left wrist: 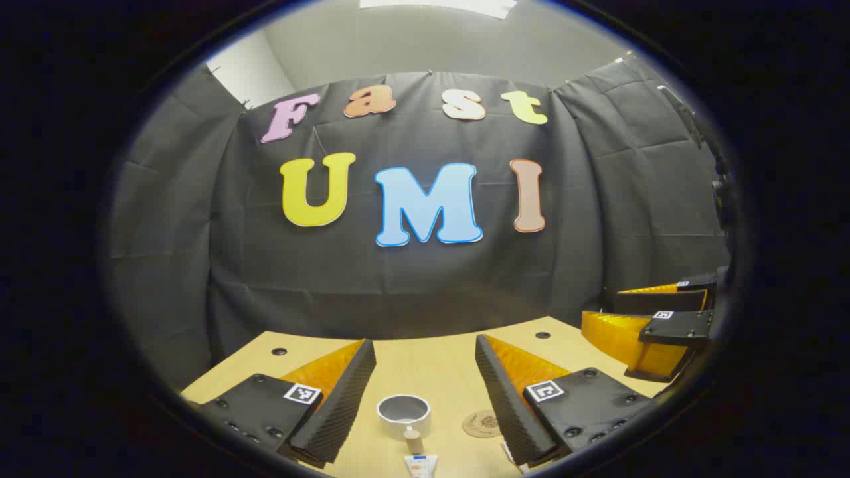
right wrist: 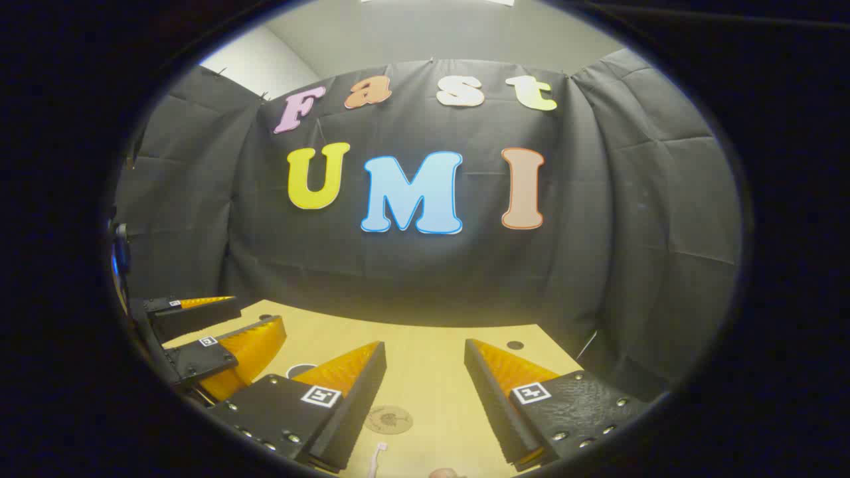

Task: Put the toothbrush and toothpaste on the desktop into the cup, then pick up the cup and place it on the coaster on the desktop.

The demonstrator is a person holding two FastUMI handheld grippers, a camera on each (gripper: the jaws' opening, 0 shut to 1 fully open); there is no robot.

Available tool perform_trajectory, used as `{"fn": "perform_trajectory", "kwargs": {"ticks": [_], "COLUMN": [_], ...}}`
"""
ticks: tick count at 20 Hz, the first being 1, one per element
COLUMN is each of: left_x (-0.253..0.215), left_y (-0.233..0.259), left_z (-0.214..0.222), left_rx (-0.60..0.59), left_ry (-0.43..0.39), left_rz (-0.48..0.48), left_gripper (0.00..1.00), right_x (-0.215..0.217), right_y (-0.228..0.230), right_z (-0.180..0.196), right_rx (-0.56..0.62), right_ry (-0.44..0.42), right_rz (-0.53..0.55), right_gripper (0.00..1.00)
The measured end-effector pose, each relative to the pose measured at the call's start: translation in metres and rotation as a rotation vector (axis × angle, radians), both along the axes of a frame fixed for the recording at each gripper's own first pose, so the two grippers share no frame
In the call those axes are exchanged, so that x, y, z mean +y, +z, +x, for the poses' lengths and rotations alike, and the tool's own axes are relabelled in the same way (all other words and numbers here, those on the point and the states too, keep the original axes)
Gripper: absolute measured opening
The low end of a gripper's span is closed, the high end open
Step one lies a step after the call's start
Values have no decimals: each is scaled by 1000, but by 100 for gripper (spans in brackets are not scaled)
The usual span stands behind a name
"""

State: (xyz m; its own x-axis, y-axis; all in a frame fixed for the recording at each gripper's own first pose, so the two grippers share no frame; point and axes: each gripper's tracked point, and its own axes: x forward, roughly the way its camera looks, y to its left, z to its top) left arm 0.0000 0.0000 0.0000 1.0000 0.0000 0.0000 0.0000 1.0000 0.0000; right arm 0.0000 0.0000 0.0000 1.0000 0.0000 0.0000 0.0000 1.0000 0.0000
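With both hand-held grippers (left wrist: 425, 398) (right wrist: 425, 398) wide open and empty, we'd pinch the light, squashy toothpaste (left wrist: 420, 465) mid-tube, near the cup (left wrist: 404, 415).

a staged recording booth, not a home

black cloth (left wrist: 166, 219) hangs in creased drapes as walls around a pale wooden desktop (right wrist: 425, 372) with round cable holes (left wrist: 279, 351); above it, a plain ceiling with a light panel (left wrist: 438, 5).
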Motion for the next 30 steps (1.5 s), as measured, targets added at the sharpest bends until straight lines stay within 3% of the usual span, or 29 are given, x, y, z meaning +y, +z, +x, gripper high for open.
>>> {"fn": "perform_trajectory", "kwargs": {"ticks": [15,30], "left_x": [7,34], "left_y": [-20,-128], "left_z": [5,-13], "left_rx": [63,452], "left_ry": [10,48], "left_rz": [-40,-120], "left_gripper": [94,95], "right_x": [14,47], "right_y": [-13,-113], "right_z": [5,8], "right_rx": [51,441], "right_ry": [38,130], "right_rz": [-25,40], "right_gripper": [78,79]}}
